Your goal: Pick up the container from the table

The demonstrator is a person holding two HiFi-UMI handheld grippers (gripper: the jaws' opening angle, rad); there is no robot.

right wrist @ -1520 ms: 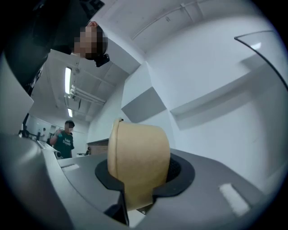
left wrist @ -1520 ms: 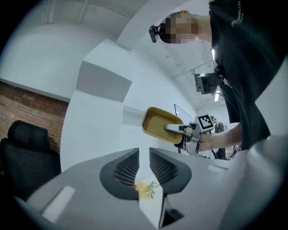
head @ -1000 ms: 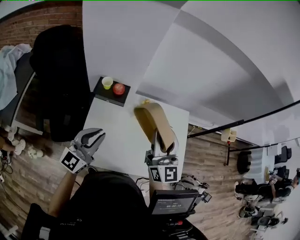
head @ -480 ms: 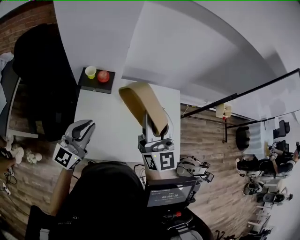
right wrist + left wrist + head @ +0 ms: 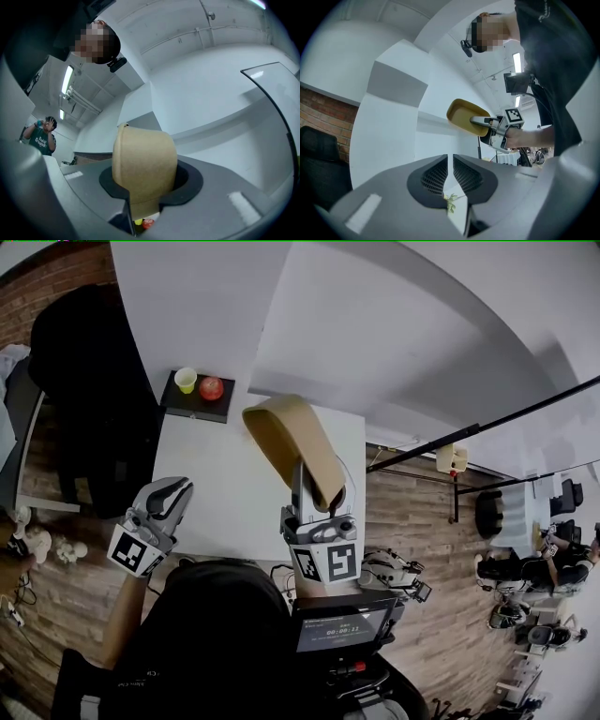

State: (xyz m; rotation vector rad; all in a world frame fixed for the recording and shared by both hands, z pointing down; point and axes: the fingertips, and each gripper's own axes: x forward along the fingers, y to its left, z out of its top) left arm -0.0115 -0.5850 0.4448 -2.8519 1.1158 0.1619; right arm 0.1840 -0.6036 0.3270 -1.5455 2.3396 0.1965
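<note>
- White table below, wooden floor on either side; the person's dark top cuts off its near edge.
- Left gripper hangs at the table's left edge. Its jaws have just been closing, down to a thin slit, with nothing between them.
- Right gripper is clamped on the brown container, one jaw inside its mouth.
- The container is tilted, up in the air over the table's right side, and its bulk hides the gripped edge.
- Far corner: dark tray, yellow cup, and a red thing too small to identify.
</note>
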